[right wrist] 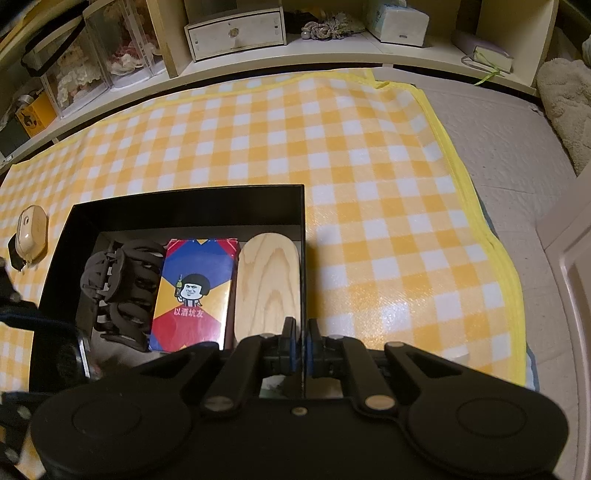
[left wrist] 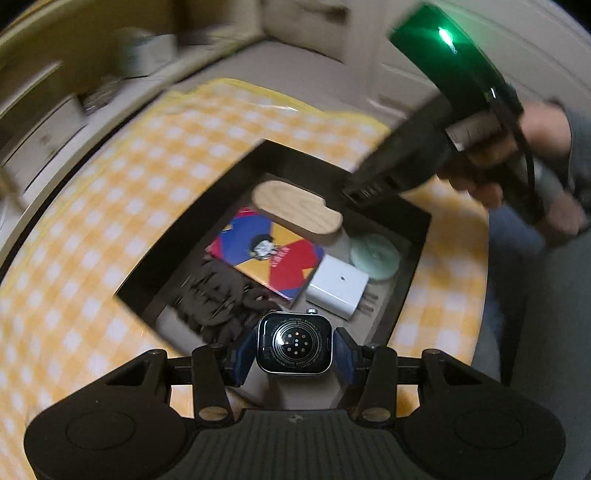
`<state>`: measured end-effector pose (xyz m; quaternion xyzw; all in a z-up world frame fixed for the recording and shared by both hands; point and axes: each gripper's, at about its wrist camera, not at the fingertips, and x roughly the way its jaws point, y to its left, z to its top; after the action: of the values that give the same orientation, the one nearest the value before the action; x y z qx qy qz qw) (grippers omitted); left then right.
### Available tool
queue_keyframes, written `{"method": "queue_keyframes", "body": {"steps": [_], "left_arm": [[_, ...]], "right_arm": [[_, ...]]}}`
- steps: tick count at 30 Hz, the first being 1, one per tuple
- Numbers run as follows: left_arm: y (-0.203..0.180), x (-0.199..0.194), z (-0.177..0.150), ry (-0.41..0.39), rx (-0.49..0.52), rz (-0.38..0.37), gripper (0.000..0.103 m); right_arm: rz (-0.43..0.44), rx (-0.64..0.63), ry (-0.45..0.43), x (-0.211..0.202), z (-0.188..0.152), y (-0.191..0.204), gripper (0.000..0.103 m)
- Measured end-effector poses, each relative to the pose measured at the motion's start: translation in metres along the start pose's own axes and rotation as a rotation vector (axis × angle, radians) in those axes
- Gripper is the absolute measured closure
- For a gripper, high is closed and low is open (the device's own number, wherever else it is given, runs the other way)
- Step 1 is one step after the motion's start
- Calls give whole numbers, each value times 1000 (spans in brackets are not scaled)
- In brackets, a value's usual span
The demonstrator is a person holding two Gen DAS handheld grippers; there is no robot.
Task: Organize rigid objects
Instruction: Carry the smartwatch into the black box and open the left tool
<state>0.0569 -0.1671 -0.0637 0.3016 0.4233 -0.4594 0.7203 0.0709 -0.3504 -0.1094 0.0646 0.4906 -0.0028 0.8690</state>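
My left gripper [left wrist: 294, 350] is shut on a smartwatch [left wrist: 294, 348], face down with its sensor back up, held above the near end of a black box [left wrist: 207, 173]. In the box lie a dark hair claw [left wrist: 218, 295], a colourful card box [left wrist: 267, 254], a wooden oval piece [left wrist: 297, 212], a white charger [left wrist: 338, 286] and a pale green round thing [left wrist: 375, 256]. My right gripper [right wrist: 302, 341] is shut on the right wall of the black box [right wrist: 304, 221]. That view shows the claw [right wrist: 118, 291], card box [right wrist: 195, 291] and wooden piece [right wrist: 267, 284].
The box stands on a yellow checked mat [right wrist: 369, 166]. A beige small case [right wrist: 31, 230] lies on the mat left of the box. Shelves with a white drawer unit [right wrist: 236, 33], a tissue box [right wrist: 397, 20] and display cases [right wrist: 92, 55] run along the back. Grey floor [right wrist: 509, 155] lies right.
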Motion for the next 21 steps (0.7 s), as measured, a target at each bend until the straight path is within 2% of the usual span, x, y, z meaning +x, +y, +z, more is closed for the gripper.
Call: {"method": "queue_keyframes", "body": {"steps": [5, 10, 14, 16, 21], "left_arm": [[-9, 12, 14, 57, 124, -49, 56], [-18, 23, 21, 94, 186, -77, 56], [-14, 31, 24, 96, 149, -104, 54], [-10, 33, 25, 94, 110, -121, 46], [-7, 34, 24, 96, 70, -127, 45]], "right_arm": [[6, 3, -4, 0, 1, -3, 96], [9, 5, -6, 1, 1, -5, 96], [9, 5, -6, 2, 2, -3, 96], [9, 4, -7, 2, 2, -3, 95], [9, 5, -7, 2, 2, -3, 95]]}}
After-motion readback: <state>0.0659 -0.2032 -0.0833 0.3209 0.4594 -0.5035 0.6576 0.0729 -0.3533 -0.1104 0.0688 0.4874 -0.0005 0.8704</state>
